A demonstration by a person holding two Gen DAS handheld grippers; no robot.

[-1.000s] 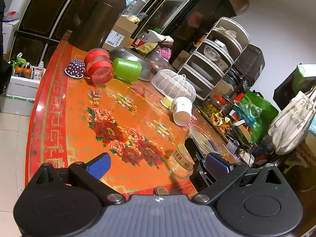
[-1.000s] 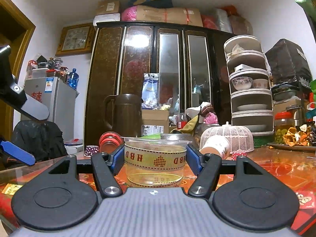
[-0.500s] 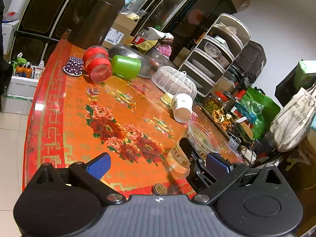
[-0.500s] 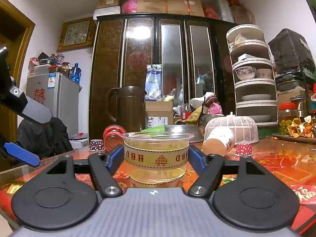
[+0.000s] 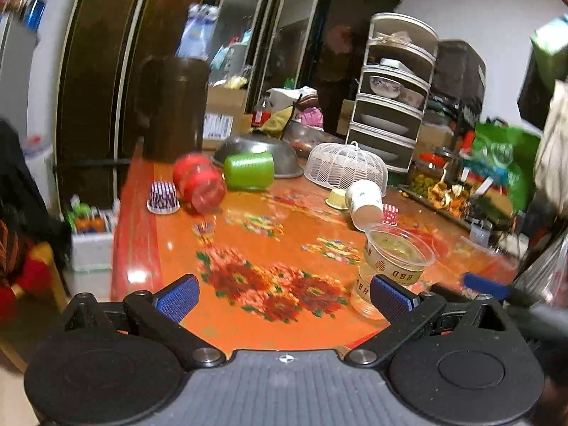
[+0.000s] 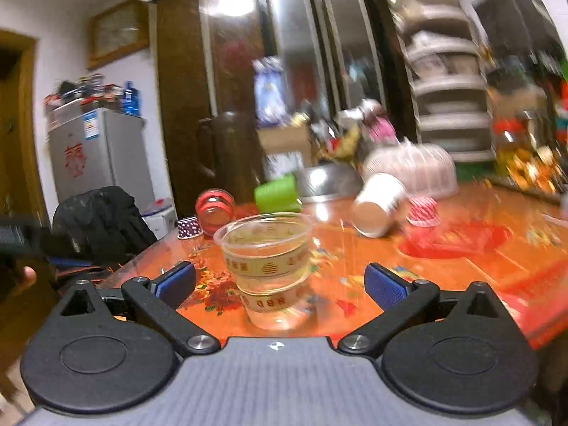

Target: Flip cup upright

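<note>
Clear plastic, banded in gold: the cup (image 6: 267, 248) stands upright, mouth up, near the front edge of the table (image 6: 461, 259), and it appears to sit in a second clear cup. The right hand-held gripper (image 6: 280, 280) is spread wide, blue pads (image 6: 385, 285) apart on either side of the cup and touching nothing. From the left wrist camera the same cup (image 5: 392, 262) shows at the right, just past the left hand-held gripper (image 5: 285, 294), whose jaws are likewise spread over bare floral tabletop (image 5: 248, 248).

Only the left view takes in the yellow paper liner (image 5: 337, 198) behind the tipped white paper cup (image 5: 364, 200). The right view alone shows the grey fridge (image 6: 96, 152) and a framed clock (image 6: 117, 33) on the wall.

Farther back lie a red jar (image 5: 200, 183) on its side, a green cup (image 5: 250, 170) on its side, a steel bowl (image 5: 280, 154) upside down, and a white mesh food cover (image 5: 346, 168). A purple dotted liner (image 5: 162, 198) sits by the jar, and a red striped one (image 6: 422, 211) beside the paper cup. A dark brown jug (image 5: 174, 106) stands at the back.

The gold band reads roughly "HBD"; both views are motion-blurred.
</note>
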